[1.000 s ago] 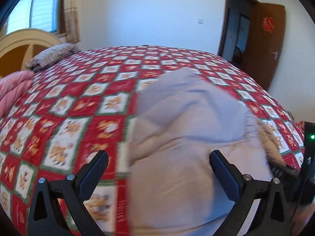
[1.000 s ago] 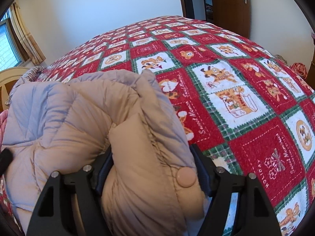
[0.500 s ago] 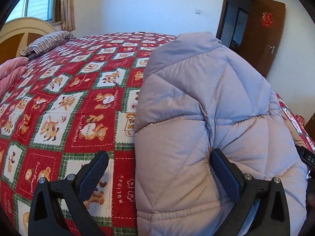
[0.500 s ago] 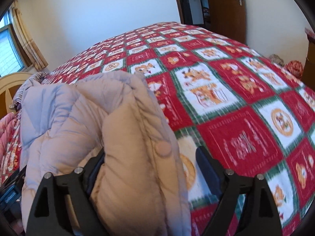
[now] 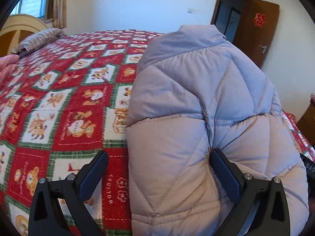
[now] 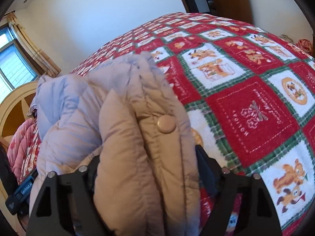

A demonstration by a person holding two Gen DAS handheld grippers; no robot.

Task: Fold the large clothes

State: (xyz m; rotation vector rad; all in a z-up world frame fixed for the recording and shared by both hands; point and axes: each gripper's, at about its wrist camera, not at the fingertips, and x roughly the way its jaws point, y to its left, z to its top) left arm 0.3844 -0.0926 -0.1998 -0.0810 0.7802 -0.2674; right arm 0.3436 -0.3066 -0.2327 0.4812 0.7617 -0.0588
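Jacket (image 5: pixel 206 118): puffy, soft, light, slippery; best pinched at its hem. Left hand-held gripper (image 5: pixel 159 177) spread; right hand-held gripper (image 6: pixel 145 169) closing around its placket.

Bedspread (image 5: pixel 65 102), red and white checks edged in green, printed with bear motifs, covering the whole bed. Striped pillow (image 5: pixel 39 39) at its far left corner, beside a cream arched headboard (image 5: pixel 21 25). Pink quilted bedding (image 6: pixel 21 143) bunched at the left edge. Window (image 6: pixel 13 66) with beige curtain (image 6: pixel 37 51) in the corner. Brown door (image 5: pixel 258 33), ajar, bearing a red ornament (image 5: pixel 260 19). Plain white wall (image 5: pixel 141 5) behind.
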